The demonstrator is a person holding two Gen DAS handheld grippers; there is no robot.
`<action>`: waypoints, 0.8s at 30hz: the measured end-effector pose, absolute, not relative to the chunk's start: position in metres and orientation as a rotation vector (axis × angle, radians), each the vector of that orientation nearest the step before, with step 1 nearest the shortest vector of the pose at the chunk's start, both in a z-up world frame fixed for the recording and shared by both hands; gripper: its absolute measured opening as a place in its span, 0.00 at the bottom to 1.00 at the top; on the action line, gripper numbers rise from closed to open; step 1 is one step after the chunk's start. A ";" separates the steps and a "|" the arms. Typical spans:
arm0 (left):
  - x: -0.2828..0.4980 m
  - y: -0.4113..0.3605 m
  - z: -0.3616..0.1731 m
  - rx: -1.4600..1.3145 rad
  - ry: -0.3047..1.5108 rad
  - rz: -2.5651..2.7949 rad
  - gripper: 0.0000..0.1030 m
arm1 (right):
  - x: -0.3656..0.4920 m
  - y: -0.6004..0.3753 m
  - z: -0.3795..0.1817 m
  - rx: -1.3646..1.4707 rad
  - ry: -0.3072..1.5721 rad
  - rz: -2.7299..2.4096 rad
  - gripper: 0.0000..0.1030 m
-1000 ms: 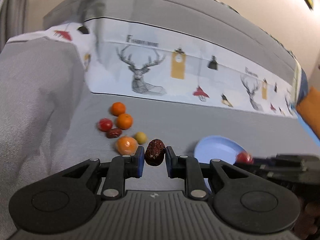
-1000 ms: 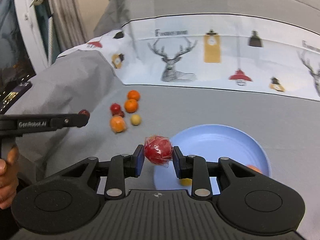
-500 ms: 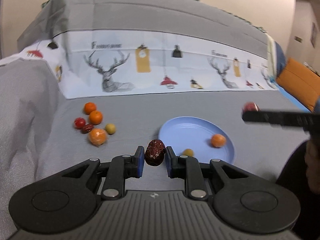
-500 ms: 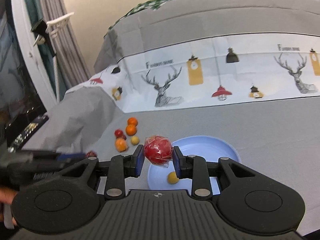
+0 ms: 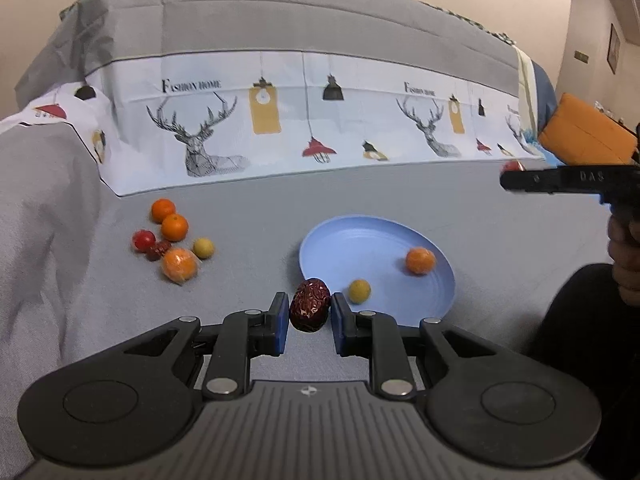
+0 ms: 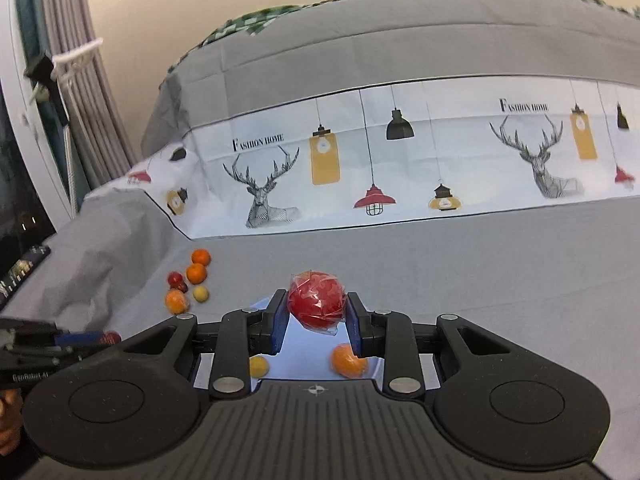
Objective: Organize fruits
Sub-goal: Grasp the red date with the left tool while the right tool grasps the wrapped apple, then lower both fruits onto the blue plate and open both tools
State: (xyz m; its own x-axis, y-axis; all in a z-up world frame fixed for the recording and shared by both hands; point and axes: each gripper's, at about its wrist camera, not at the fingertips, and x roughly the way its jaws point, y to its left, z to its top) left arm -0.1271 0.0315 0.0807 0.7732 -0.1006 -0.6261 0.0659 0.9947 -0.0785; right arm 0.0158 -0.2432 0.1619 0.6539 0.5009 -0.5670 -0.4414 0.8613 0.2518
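Your left gripper (image 5: 310, 314) is clamped on a wrinkled dark red date (image 5: 310, 310), pinched between both blue pads and held above the grey sheet (image 5: 248, 240), just short of the near rim of the blue plate (image 5: 360, 240). Your right gripper (image 6: 316, 316) is closed around a red fruit in clear wrap (image 6: 317, 299), which sits between the pads and hangs over the plate (image 6: 296, 348).

On the plate, as your left camera shows it, lie one small orange (image 5: 420, 260) toward the right and one small yellow fruit (image 5: 359, 290) near the front edge; they are apart from each other.

The remaining pile lies on the sheet well to the left of the plate: two oranges (image 5: 170, 220) touching at the back, a red fruit (image 5: 143, 240) and a second date (image 5: 159, 250) beside them, a wrapped orange (image 5: 180, 265) in front, and a yellow fruit (image 5: 203, 247) just to its right (the same cluster appears small at the left in your right camera).

A deer-print cloth (image 5: 280, 120) covers the raised backing behind the sheet.
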 end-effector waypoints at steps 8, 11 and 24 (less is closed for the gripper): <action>-0.119 -0.003 0.067 0.127 0.784 -0.221 0.24 | 0.021 -0.235 0.151 0.088 0.730 0.606 0.31; -0.119 -0.016 0.061 0.198 0.800 -0.258 0.24 | 0.026 -0.230 0.147 0.071 0.765 0.608 0.31; -0.075 -0.027 0.073 0.018 0.825 -0.141 0.24 | 0.045 -0.218 0.128 0.059 0.852 0.595 0.31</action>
State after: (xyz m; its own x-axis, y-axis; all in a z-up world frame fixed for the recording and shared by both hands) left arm -0.0747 -0.0270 0.0726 0.6700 -0.1185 -0.7328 0.1324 0.9904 -0.0391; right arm 0.0455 -0.2181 0.1283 0.5073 0.5163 -0.6900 -0.4706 0.8367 0.2801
